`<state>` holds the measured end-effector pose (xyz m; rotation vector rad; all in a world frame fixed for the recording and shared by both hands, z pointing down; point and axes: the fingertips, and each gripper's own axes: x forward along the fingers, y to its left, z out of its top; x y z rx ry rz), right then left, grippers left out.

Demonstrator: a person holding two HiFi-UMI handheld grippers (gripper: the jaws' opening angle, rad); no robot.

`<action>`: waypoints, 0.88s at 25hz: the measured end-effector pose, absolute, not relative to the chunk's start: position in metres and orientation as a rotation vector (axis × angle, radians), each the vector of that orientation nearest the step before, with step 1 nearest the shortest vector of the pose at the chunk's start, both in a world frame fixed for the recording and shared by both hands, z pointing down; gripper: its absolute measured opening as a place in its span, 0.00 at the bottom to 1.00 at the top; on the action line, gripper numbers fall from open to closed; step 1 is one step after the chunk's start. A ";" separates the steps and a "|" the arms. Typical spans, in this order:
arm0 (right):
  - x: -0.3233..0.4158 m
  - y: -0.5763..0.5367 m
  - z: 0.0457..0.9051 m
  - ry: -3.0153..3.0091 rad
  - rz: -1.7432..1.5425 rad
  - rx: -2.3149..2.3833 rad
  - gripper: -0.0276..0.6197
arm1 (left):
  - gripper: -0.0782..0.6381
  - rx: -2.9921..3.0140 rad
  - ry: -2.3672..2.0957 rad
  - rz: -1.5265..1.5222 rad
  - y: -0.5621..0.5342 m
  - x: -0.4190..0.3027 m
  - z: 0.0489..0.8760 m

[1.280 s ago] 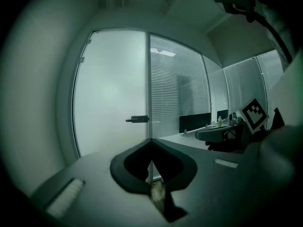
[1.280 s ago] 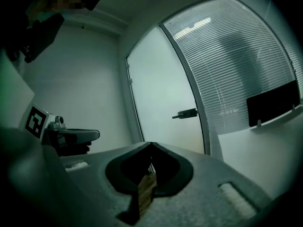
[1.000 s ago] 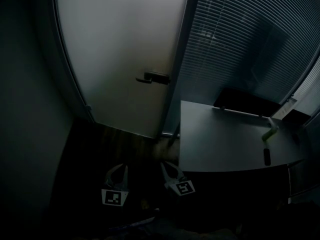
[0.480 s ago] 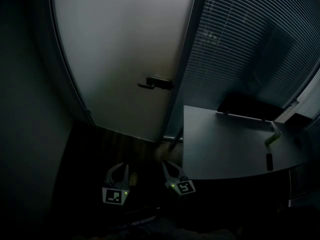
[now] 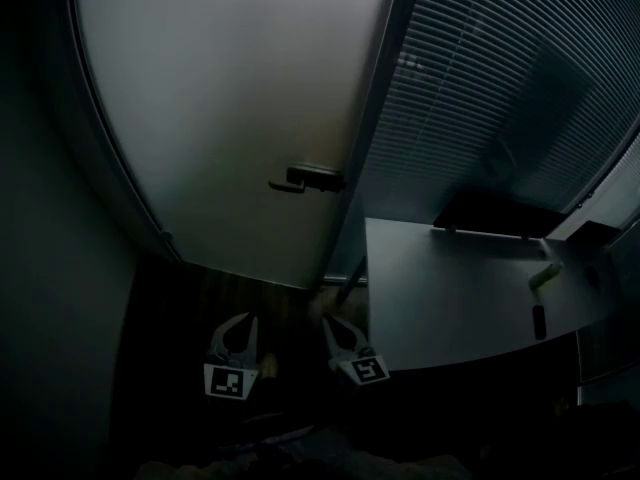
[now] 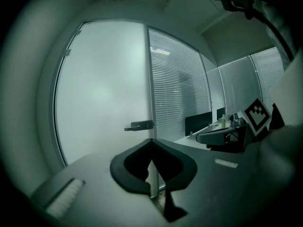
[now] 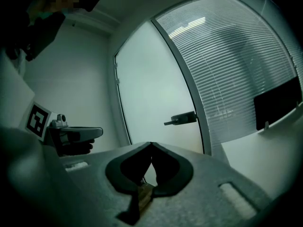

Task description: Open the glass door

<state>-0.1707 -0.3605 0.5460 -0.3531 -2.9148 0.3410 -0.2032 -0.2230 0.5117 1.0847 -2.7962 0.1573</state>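
The frosted glass door [image 5: 230, 118] stands closed in its frame, filling the upper left of the head view, with its dark lever handle [image 5: 310, 179] near its right edge, the lever pointing left across the pane. Just right of that edge runs a dark upright frame post [image 5: 375, 118], and beyond it a glass wall covered by slatted blinds [image 5: 480, 88]. A plain wall [image 5: 50, 298] closes the left side, so the open room is a strip of dark wooden floor [image 5: 230, 293] between that wall and the near left corner of the counter [image 5: 440, 288]. The left gripper [image 5: 243, 326] and the right gripper [image 5: 328, 320] hang side by side over this strip, apart from each other and well short of the door, the right one just beside the counter's left edge. Each gripper has its jaws brought together at the tips with nothing between them, as the left gripper view [image 6: 150, 141] and the right gripper view [image 7: 151, 144] show. Both views look toward the handle [image 6: 138, 125] [image 7: 182, 118], which sits above the jaws and apart from them. On the counter a dark upright panel [image 5: 495, 211] stands along the far edge, and near the right edge lie a pale green object [image 5: 543, 273] and a slim dark one [image 5: 539, 322], too dim to identify.
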 end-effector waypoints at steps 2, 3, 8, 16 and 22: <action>-0.182 -0.362 0.546 -2.914 0.337 -0.335 0.04 | 0.11 1.105 -2.789 0.157 -0.226 -0.216 0.511; -0.187 -0.363 0.546 -2.914 0.334 -0.325 0.04 | 0.12 1.114 -2.784 0.157 -0.227 -0.222 0.511; -0.209 -0.370 0.544 -2.915 0.339 -0.259 0.04 | 0.12 1.190 -2.758 0.172 -0.238 -0.253 0.514; -0.234 -0.386 0.545 -2.935 0.351 -0.141 0.04 | 0.12 1.312 -2.760 0.486 -0.268 -0.302 0.520; -0.246 -0.397 0.545 -2.945 0.351 -0.063 0.04 | 0.12 1.371 -2.769 0.782 -0.291 -0.340 0.524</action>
